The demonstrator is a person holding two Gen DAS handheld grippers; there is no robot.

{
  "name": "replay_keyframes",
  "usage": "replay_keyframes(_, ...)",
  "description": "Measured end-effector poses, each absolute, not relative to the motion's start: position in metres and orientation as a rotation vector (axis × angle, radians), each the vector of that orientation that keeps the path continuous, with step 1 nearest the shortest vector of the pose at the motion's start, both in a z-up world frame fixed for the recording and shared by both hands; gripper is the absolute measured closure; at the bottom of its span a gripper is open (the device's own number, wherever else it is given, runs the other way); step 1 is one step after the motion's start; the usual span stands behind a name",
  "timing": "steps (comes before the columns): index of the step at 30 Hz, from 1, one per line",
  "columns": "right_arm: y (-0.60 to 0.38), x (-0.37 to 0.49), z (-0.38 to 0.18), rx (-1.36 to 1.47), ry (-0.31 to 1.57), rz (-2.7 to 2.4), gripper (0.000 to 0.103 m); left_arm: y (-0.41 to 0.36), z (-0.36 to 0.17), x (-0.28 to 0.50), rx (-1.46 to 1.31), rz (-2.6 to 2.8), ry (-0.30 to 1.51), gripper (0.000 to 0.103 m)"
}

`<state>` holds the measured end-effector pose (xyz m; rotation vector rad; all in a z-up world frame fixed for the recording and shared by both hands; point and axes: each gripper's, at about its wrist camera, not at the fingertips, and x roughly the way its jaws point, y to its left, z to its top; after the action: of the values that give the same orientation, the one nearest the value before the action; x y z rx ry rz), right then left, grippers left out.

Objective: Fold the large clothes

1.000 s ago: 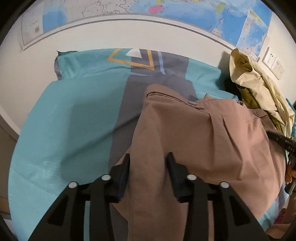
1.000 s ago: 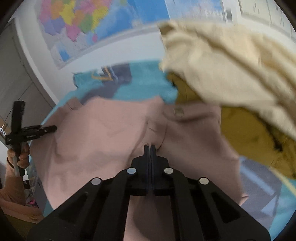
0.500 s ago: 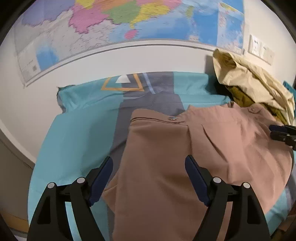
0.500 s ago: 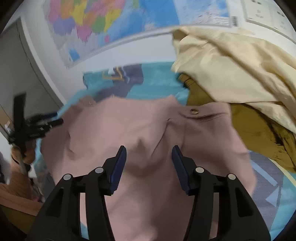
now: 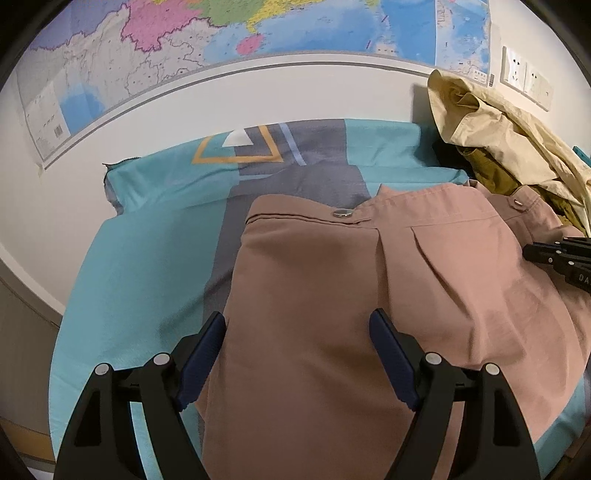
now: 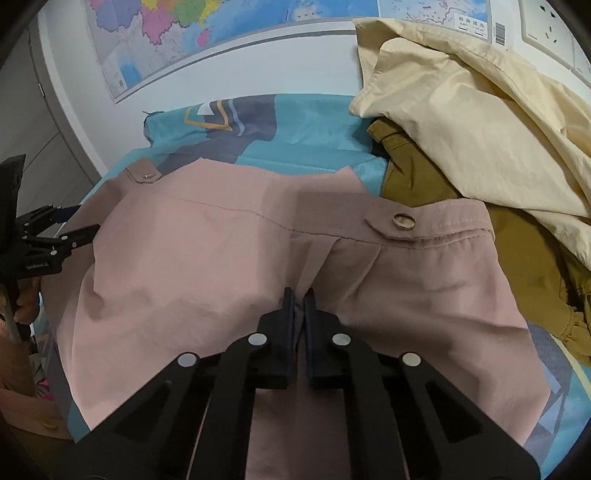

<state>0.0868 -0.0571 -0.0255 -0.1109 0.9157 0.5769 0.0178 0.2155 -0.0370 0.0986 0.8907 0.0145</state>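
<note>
Two maps (image 5: 258,33) line the white wall behind our teal-and-grey bedsheet (image 5: 147,258); our left gripper (image 5: 297,332) is spread wide over the pink trousers (image 5: 369,295), and our right gripper (image 6: 298,301) is pinching them.

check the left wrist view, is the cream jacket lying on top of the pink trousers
No, the crumpled cream jacket sits heaped against the wall beside the dusty-pink cotton trousers, over an olive garment, not on the trousers.

Trousers (image 5: 332,295) lie on the bed (image 5: 147,266); piled clothes (image 6: 480,110) right, apparently overlapping their waistband.
</note>
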Motion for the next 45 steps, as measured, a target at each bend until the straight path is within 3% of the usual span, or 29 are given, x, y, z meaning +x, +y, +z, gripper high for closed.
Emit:
replay_keyframes(16,-0.047,0.111,-0.021,-0.054,0.929,0.595,0.098,0.258,-0.059,0.032,-0.040,0.071,0.949,0.025)
replay_keyframes(19,-0.059,0.095,0.000,-0.005,0.882,0.645,0.092,0.251,-0.042,0.017,-0.025,0.039,0.891,0.026)
replay_keyframes(23,-0.047,0.074,0.015,-0.044,0.844,0.728,0.068,0.228,-0.022,0.002,-0.004,-0.094,0.818,0.026)
replay_keyframes(28,-0.011,0.086,-0.014,-0.129,0.943,0.737,0.068,0.189,-0.031,0.018,0.042,-0.219,0.861,0.025)
replay_keyframes(31,0.002,0.099,-0.030,-0.179,0.952,0.683,0.085,0.178,-0.054,0.041,0.057,-0.210,0.961,0.030)
replay_keyframes(35,0.000,0.110,-0.028,-0.096,0.970,0.695,0.089,0.186,-0.063,0.056,0.009,-0.173,0.991,0.034)
replay_keyframes(37,-0.009,0.100,-0.020,-0.070,0.947,0.706,0.084,0.185,-0.057,0.052,0.018,-0.163,0.971,0.033)
replay_keyframes(39,-0.021,0.089,-0.012,-0.039,0.920,0.727,0.067,0.185,-0.053,0.042,0.036,-0.149,0.951,0.032)
replay_keyframes(44,-0.064,0.057,0.013,0.016,0.843,0.733,0.043,0.183,-0.038,0.015,0.099,-0.094,0.877,0.026)
replay_keyframes(45,-0.075,0.048,0.018,0.035,0.833,0.734,0.042,0.184,-0.035,0.008,0.106,-0.087,0.865,0.025)
